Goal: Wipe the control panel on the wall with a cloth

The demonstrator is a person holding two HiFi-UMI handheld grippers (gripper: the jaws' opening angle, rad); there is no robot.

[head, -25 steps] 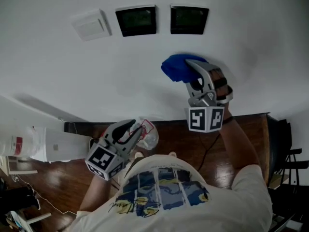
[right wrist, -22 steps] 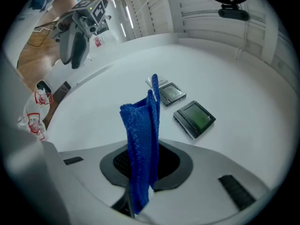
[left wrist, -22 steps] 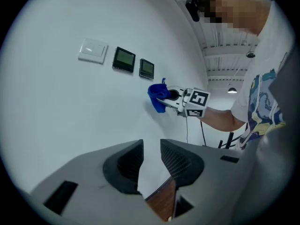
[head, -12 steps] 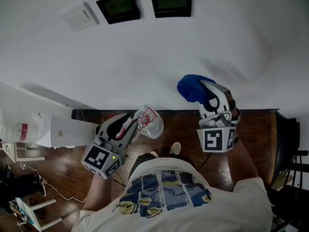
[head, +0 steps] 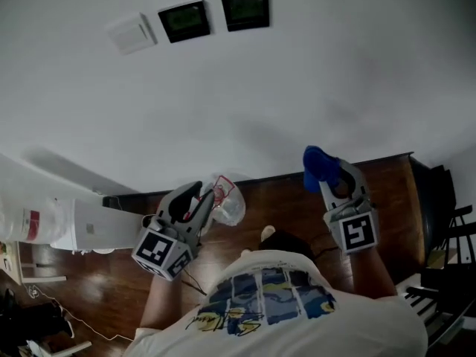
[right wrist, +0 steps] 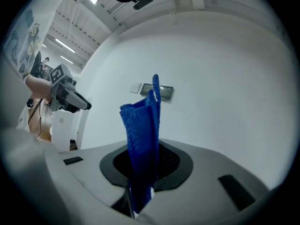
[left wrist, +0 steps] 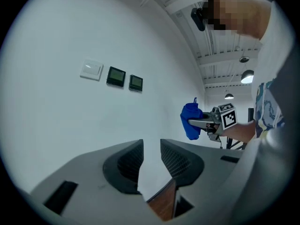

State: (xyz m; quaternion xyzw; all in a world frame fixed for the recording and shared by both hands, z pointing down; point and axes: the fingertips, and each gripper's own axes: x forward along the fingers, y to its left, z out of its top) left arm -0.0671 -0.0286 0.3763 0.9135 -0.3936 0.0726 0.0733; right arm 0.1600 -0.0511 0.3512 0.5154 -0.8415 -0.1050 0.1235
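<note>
White wall point(head: 312, 80) carries two dark control panels point(head: 245, 11) high up. Well below them, the right gripper point(head: 331, 173) has its fingers clamped on a blue cloth point(head: 317, 163). The left gripper point(head: 195, 198) has fingers slightly apart, empty. Wiping probably calls for lifting the cloth to the panels.

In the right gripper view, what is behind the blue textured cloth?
The white wall, with a white switch plate and dark square panels near the tip of the blue textured cloth. The cloth covers part of the panels.
</note>
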